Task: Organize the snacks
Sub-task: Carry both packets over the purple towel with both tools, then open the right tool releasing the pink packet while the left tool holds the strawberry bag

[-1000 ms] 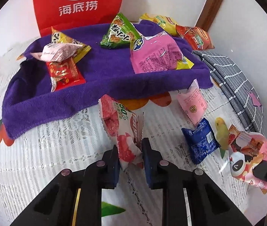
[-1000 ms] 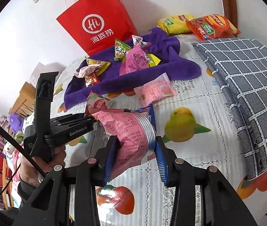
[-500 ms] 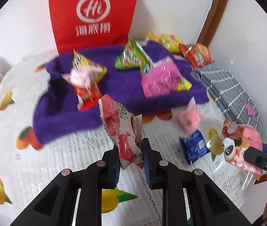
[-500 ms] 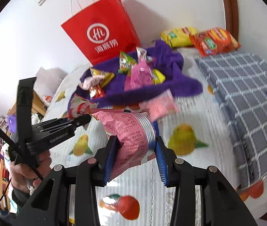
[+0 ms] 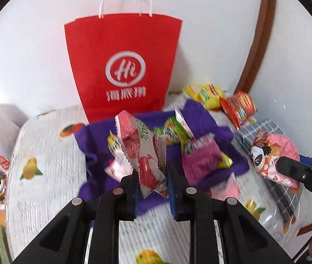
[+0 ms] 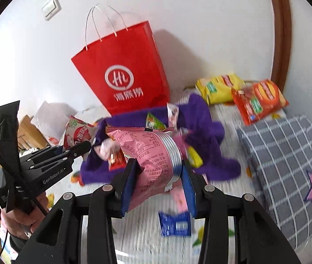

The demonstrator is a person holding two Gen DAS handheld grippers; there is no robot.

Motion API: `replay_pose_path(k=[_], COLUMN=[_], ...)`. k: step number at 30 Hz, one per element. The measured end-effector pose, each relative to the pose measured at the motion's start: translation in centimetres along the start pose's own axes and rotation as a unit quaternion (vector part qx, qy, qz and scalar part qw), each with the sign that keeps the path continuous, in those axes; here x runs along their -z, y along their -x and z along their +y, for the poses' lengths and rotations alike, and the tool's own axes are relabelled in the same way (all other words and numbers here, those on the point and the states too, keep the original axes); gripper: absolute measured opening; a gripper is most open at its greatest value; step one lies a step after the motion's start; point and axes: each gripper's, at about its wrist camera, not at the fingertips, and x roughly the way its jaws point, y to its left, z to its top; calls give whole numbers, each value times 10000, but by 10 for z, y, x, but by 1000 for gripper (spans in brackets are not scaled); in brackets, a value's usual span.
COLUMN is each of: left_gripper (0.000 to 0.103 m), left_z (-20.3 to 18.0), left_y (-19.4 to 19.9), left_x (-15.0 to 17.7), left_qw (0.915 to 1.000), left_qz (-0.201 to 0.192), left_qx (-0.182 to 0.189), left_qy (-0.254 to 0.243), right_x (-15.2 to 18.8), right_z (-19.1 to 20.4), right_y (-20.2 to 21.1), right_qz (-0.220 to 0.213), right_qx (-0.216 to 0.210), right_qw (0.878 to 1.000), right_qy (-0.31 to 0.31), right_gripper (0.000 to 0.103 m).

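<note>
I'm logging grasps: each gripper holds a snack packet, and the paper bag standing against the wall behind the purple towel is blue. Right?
Not quite: the paper bag is red, as the left wrist view shows. The rest holds: the left gripper and right gripper each hold a snack packet, and the purple towel lies before the bag.

Snacks on the purple towel (image 5: pixel 202 118) are blurred beyond reading.
</note>
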Motion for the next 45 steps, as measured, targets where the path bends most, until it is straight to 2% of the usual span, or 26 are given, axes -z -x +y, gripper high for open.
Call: replay_pose_path(k=[5, 10, 16, 24, 29, 45], left_gripper=[20, 20, 20, 20, 20, 20], left_z=[12, 23, 32, 48, 57, 58], left_y=[-7, -21, -42, -52, -57, -60], left_x=[-21, -31, -30, -27, -26, -26], left_qw=[9999, 9997, 9996, 9988, 9979, 9975], left_qz=[-112, -161, -38, 66, 141, 146], left_qx=[-68, -130, -210, -257, -259, -383], left_qy=[40, 127, 201, 399, 581, 571], right_x=[-29, -43, -53, -73, -74, -71], right_z=[11, 16, 22, 36, 37, 25], right_y=[-17, -35, -54, -77, -96, -119], right_qz=[-122, -81, -18, -72, 74, 352], right_qx=[16, 56, -10, -236, -299, -256], right_qw=[9999, 9998, 9998, 9993, 9993, 9988], right_qy=[91, 159, 192, 263, 222, 211], right_gripper=[40, 40, 40, 40, 40, 40])
